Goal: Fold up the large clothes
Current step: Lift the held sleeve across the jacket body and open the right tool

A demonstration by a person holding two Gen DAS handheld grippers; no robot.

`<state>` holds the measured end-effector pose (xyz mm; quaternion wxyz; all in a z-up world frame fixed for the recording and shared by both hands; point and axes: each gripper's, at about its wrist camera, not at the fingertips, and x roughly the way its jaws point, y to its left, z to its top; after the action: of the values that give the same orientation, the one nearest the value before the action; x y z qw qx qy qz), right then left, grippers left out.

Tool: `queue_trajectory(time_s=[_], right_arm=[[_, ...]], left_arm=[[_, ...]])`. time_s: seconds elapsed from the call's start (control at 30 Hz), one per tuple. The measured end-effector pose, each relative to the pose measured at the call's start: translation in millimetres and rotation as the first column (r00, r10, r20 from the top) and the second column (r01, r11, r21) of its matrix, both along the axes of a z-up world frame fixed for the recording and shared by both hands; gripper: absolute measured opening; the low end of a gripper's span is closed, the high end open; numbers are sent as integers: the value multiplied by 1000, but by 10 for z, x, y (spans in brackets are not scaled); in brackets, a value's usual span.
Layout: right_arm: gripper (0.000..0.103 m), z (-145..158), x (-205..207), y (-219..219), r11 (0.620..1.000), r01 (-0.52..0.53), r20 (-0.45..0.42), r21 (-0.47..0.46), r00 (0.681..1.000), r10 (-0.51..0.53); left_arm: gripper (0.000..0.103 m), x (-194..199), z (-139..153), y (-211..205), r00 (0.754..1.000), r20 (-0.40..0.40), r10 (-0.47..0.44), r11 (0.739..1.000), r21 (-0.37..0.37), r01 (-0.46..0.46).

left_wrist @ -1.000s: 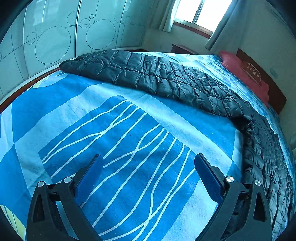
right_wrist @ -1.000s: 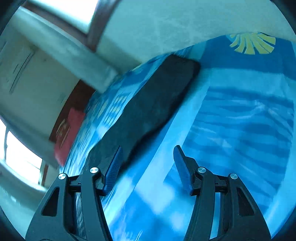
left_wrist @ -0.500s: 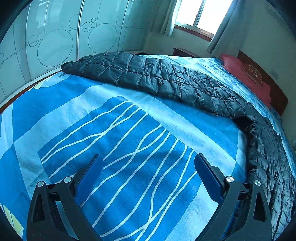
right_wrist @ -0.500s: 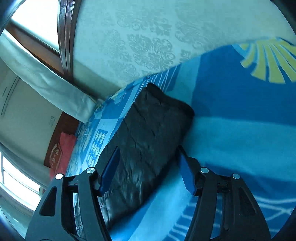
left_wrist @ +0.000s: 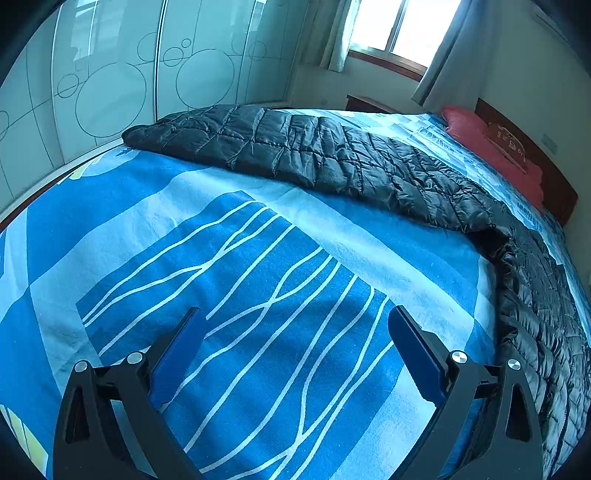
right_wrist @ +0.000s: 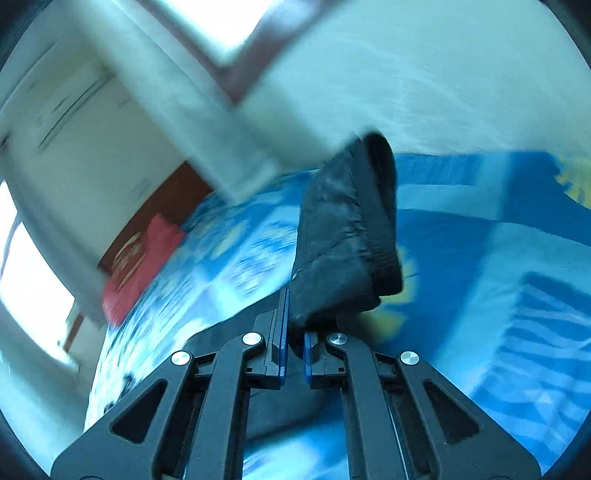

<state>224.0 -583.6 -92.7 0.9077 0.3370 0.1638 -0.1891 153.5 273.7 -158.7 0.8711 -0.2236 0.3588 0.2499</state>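
Note:
A long black quilted garment lies across the blue patterned bed sheet, from the far left edge round to the near right. My left gripper is open and empty, low over the sheet, well short of the garment. My right gripper is shut on an end of the black garment, which sticks up between the jaws, lifted above the sheet. The right wrist view is blurred by motion.
A red pillow lies against the wooden headboard at the far right. Frosted wardrobe doors run close along the bed's left side. A window with curtains is behind the bed.
My right gripper was open over the garment's end; it has shut on it and lifted it. The left gripper has stayed open with little movement.

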Motion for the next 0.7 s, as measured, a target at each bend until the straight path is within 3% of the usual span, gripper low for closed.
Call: queue_trajectory(time_s=[0.1, 0.27, 0.5, 0.7], right_arm=[[6, 213, 265, 654, 988, -125, -9, -93, 992, 125], [6, 348, 745, 1879, 928, -324, -78, -186, 946, 315], [6, 244, 1174, 3426, 820, -533, -168, -208, 846, 507], [6, 101, 1431, 4473, 726, -659, -232, -199, 751, 618]], left_arm=[[98, 5, 1, 2, 1000, 6, 0, 1000, -2, 0], [98, -15, -12, 10, 1000, 14, -1, 1000, -1, 1], [98, -24, -22, 18, 1000, 26, -3, 1000, -1, 3], [98, -13, -48, -12, 1000, 15, -3, 1000, 24, 2]])
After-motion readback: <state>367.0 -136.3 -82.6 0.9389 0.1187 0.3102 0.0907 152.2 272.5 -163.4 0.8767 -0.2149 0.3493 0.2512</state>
